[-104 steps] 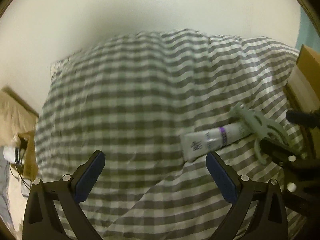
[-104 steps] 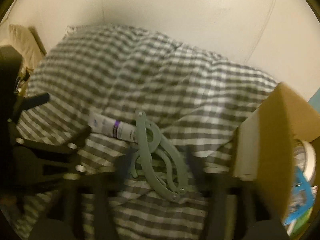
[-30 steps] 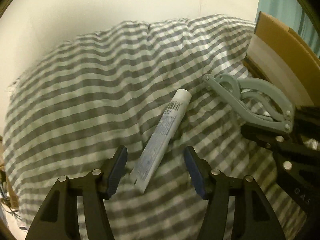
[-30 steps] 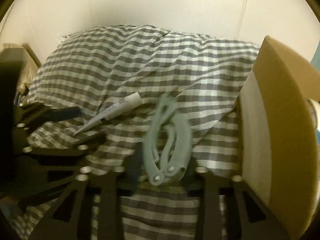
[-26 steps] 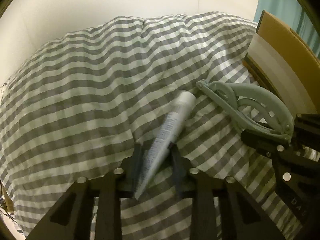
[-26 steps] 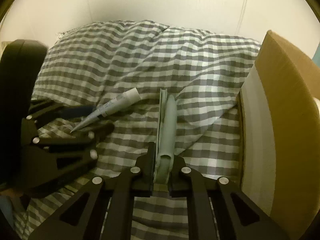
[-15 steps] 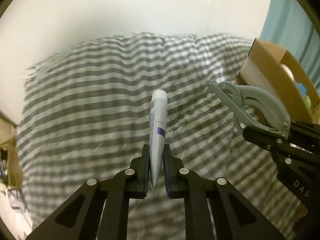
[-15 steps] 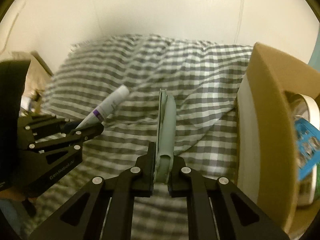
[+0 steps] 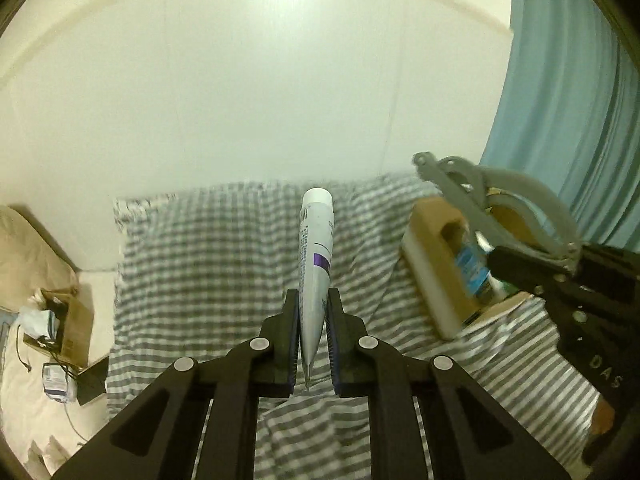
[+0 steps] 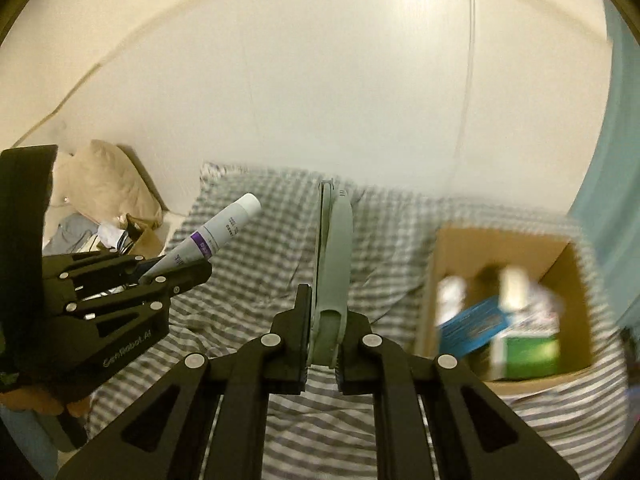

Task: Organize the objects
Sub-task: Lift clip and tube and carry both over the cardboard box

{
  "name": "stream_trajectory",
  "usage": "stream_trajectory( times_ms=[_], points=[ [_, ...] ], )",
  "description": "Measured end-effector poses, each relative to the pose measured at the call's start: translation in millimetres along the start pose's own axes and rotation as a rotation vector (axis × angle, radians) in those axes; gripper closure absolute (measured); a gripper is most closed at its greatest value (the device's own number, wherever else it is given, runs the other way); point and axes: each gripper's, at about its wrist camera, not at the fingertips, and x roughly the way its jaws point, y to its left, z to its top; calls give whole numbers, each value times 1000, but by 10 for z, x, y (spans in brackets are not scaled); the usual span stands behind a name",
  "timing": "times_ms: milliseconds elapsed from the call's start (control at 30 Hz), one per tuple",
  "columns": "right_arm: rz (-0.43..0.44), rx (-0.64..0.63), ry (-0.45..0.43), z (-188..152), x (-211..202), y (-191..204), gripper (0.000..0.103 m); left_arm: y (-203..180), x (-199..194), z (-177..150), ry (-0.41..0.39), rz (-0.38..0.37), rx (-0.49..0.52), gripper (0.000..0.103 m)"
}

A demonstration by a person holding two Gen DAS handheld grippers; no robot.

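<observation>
Both objects have left the checked bedcover (image 9: 208, 280) since the earlier frames, where the tube and the hanger were lying on it side by side. Now the white tube (image 9: 316, 256) with a purple band stands in the centre of the left wrist view, pinched at its flat crimped end by the left gripper (image 9: 313, 344), cap pointing up and away. The grey-green folding hanger (image 10: 334, 248) is seen edge-on in the middle of the right wrist view, clamped at its lower end by the right gripper (image 10: 323, 342); in the left view the same hanger appears at the right side, in front of the blue curtain (image 9: 568, 120).

Below and to the right of the hanger is the open cardboard box (image 10: 440, 280), resting on the bed, with a blue pack and a green one already inside; it is blurred. At the left edge of both views are a beige pillow (image 10: 104, 184) and some clutter on the floor.

As a judgement, the carry to the box is the risky part. The tube is held only by its thin end, so it may swing or slip out if the hand turns quickly. The hanger is long and held at one end, so its far tip could hit the box wall, or it could unfold, before it goes in.
</observation>
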Motion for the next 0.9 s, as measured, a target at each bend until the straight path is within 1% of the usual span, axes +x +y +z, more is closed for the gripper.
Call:
stream_trajectory(
  times_ms=[33,67,100,200,300,367,467,533,600,733,900],
  points=[
    [-31,-53,-18,58,-189,-2,94,-66,-96,36,-16,0,-5,91],
    [-53,-79,-26,94,-263,0,94,-122,-141,62,-28,0,-8,91],
    [-87,-120,-40,151,-433,-38,94,-207,-217,99,-45,0,-6,91],
    [-124,-163,-62,266,-757,-209,94,-421,-275,193,-70,-13,2,91],
    [-138,-180,-71,345,-924,-389,94,-685,-259,273,-80,-34,7,91],
    [-120,-152,-82,367,-971,-580,94,-866,-190,310,-78,-42,22,91],
    [-80,-83,-77,342,-892,-895,94,-1183,4,361,-68,-60,53,91],
    [-75,-52,-58,281,-765,-1095,94,-1399,92,374,-60,-74,60,91],
    [-68,-23,-33,218,-646,-1278,94,-1570,273,382,-42,-83,66,91],
    [-76,33,34,84,-320,-1665,94,-1790,626,362,1,-97,62,91],
    [-82,79,104,-79,47,-2013,94,-1982,1042,339,55,-99,67,91]
  ],
)
